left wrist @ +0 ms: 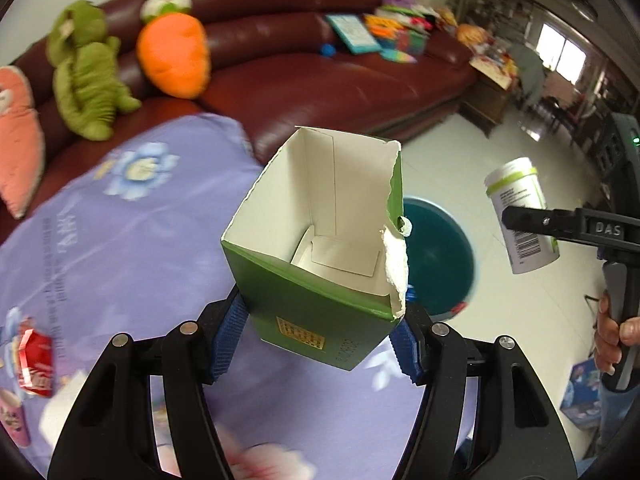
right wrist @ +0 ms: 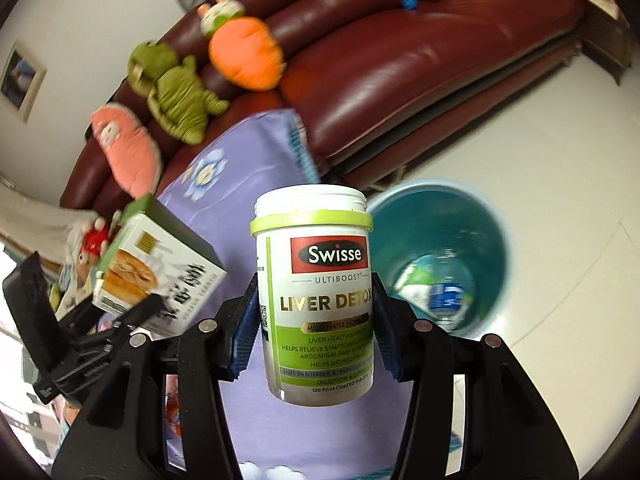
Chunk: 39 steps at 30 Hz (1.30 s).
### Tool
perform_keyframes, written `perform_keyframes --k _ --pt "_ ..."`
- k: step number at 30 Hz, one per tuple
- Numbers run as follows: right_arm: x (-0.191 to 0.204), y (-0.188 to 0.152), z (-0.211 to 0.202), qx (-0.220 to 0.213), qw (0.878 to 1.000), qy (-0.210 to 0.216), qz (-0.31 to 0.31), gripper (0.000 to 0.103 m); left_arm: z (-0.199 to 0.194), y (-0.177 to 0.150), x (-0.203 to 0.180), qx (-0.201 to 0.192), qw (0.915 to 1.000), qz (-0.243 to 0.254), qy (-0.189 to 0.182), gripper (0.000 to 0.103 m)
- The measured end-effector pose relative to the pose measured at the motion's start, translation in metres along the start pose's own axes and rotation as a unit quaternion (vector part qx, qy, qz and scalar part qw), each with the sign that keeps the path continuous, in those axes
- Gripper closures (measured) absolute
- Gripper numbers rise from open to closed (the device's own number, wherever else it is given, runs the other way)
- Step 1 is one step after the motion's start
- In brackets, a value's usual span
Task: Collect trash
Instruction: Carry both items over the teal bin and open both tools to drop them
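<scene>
My left gripper (left wrist: 318, 338) is shut on an open, torn green carton (left wrist: 320, 240) and holds it in the air over the purple flowered cloth (left wrist: 120, 240); the carton also shows in the right wrist view (right wrist: 160, 268). My right gripper (right wrist: 314, 320) is shut on a white Swisse supplement bottle (right wrist: 316, 296), upright, above the cloth's edge; the bottle also shows in the left wrist view (left wrist: 520, 216). A teal trash bin (right wrist: 476, 216) stands on the floor just right of the bottle, with a plastic bottle and wrappers inside. The bin shows behind the carton in the left wrist view (left wrist: 440, 256).
A dark red leather sofa (left wrist: 320, 72) runs behind the table, with plush toys (left wrist: 88, 72) and books on it. A red can (left wrist: 36, 364) and a pink cup (left wrist: 14, 420) lie on the cloth at left. White tiled floor (right wrist: 540, 120) surrounds the bin.
</scene>
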State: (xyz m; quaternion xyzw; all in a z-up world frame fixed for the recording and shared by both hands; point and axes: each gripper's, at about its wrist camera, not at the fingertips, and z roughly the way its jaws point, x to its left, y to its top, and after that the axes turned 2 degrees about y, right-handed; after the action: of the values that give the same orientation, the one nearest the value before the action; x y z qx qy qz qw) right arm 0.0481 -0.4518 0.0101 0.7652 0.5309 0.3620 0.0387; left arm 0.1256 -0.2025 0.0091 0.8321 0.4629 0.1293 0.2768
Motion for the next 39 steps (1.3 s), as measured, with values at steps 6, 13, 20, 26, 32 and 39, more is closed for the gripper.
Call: perform_keyframes --k 6,13,20,26,32,39 --pt "-0.055 -0.002 -0.009 -0.004 0.999 -0.004 0.041 0.054 0.050 0.012 -0.047 0.041 0.9989 0.015 -0.017 0.038" --pt "-0.092 0.000 -0.001 0.004 0.997 -0.008 0.071 0.054 0.094 0.024 -0.082 0.075 0.9963 0.035 -0.025 0.033" --pt "-0.107 0.002 0.009 0.015 0.996 -0.014 0.081 0.054 0.124 0.029 -0.099 0.095 0.9942 0.043 -0.027 0.028" --pt "-0.110 0.003 0.017 0.022 0.996 -0.019 0.085 0.054 0.130 0.022 -0.095 0.105 0.9932 0.037 -0.034 0.028" --pt "-0.107 0.005 0.026 0.032 0.996 -0.024 0.084 0.054 0.126 0.018 -0.084 0.104 0.9935 0.022 -0.041 0.025" --pt "-0.100 0.007 0.034 0.042 0.996 -0.029 0.078 0.054 0.116 0.015 -0.070 0.092 0.9950 0.000 -0.039 0.015"
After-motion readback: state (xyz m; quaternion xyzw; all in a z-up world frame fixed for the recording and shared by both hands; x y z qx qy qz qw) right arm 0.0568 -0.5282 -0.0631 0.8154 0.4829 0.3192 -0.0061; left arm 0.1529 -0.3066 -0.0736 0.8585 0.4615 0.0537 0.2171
